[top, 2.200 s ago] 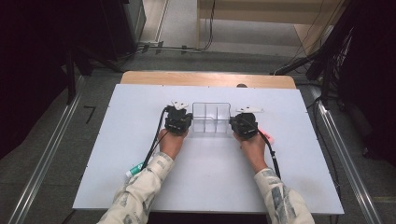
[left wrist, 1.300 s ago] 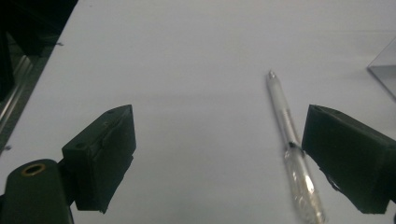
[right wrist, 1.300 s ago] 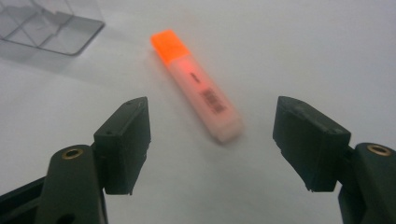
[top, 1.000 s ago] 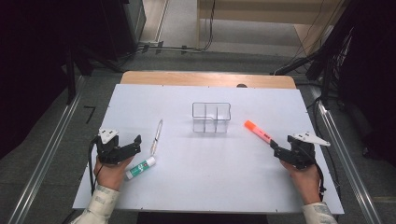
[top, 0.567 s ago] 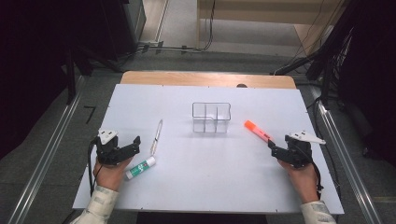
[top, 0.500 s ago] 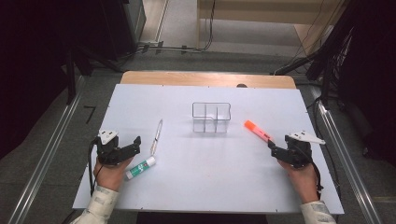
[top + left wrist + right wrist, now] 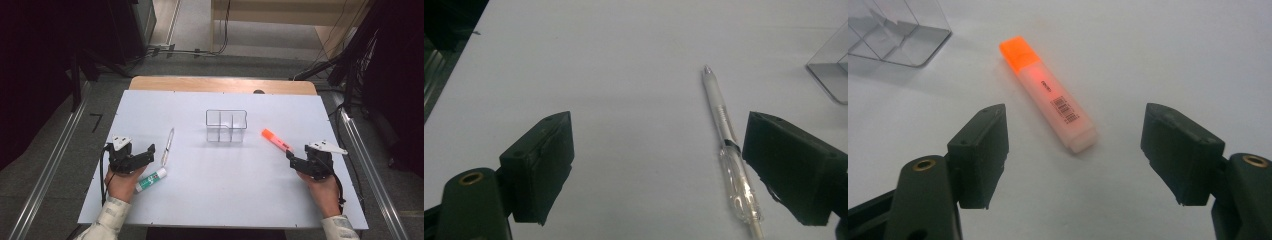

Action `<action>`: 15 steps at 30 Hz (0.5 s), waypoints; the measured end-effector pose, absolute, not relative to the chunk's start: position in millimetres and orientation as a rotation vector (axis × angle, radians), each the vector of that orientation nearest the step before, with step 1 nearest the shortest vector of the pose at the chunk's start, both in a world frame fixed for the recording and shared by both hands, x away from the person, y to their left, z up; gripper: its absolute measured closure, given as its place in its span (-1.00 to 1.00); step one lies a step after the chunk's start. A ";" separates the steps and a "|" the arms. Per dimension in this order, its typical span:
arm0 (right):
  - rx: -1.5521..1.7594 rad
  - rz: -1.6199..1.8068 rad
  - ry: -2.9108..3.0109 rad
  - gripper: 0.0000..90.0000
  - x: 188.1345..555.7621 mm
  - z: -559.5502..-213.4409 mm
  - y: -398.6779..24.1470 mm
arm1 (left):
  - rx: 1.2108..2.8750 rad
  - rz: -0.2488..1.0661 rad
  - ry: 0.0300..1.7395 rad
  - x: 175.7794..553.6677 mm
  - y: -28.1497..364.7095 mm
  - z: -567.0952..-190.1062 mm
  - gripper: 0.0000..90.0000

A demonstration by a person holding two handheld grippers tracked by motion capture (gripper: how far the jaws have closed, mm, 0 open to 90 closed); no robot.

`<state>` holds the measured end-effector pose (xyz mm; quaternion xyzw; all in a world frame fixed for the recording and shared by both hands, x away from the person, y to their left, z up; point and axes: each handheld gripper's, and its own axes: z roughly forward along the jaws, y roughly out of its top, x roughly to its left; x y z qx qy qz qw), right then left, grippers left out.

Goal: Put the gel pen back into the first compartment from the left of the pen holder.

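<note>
An orange highlighter lies flat on the white table, right of a clear plastic organiser with several compartments. My right gripper is open just behind the highlighter's near end, nothing between its jaws. A clear pen lies at the left, and a white glue stick with a green label rests nearer the front. My left gripper is open, with the pen just inside its right jaw.
The white table top ends at a wooden strip at the back. Metal rails run along both sides on the floor. The organiser's corner shows at the right edge of the left gripper view.
Both hands pulled back from the organiser to the table's left and right sides, leaving the pen, glue stick and highlighter in sight. Over the last half second the grippers hardly moved.
</note>
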<state>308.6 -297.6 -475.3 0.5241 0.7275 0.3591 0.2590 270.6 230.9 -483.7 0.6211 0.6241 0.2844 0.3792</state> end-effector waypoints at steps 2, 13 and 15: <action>1.422 0.973 1.971 -0.43 308.5 -475.3 -297.6 | 1.583 0.707 1.598 273.0 229.4 -483.8 -0.67; 1.424 0.968 1.977 -0.43 308.7 -476.6 -296.5 | 1.633 0.601 1.570 302.5 216.4 -479.0 -0.27; 1.424 0.970 1.975 -0.43 308.3 -476.3 -296.3 | 1.643 0.589 1.568 308.8 212.9 -479.1 -0.20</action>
